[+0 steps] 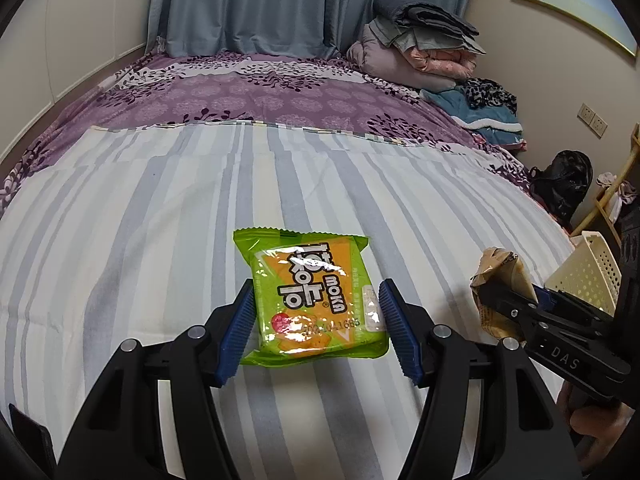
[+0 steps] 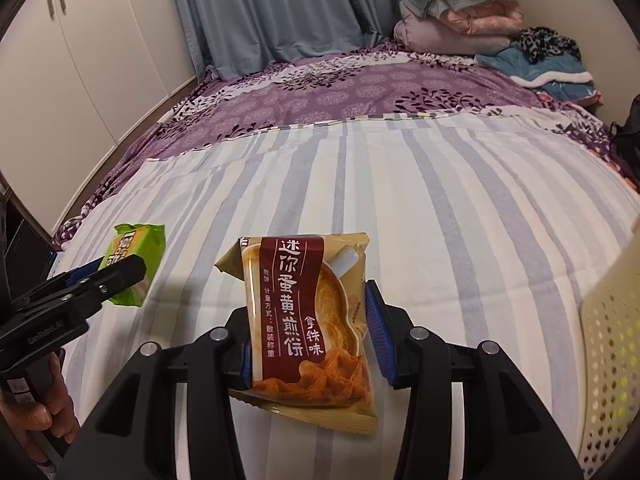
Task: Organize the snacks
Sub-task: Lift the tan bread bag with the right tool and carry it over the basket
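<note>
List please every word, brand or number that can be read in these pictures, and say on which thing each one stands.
"moka" and "04.1665", upside down: green snack pack, between the left gripper fingers.
"迷你蛋黄煎饼" and "拿铁味": brown snack pack in the right gripper.
"散装称重": same brown pack, small column.
"DAS": right gripper body, left wrist view.
Large Korean-style letters on the green pack and other small print: not readable.

The striped sheet [image 2: 440,208] is open ahead of both grippers. On the right the cream basket [image 2: 612,344] blocks the way; folded bedding [image 1: 416,52] stands far behind.
</note>
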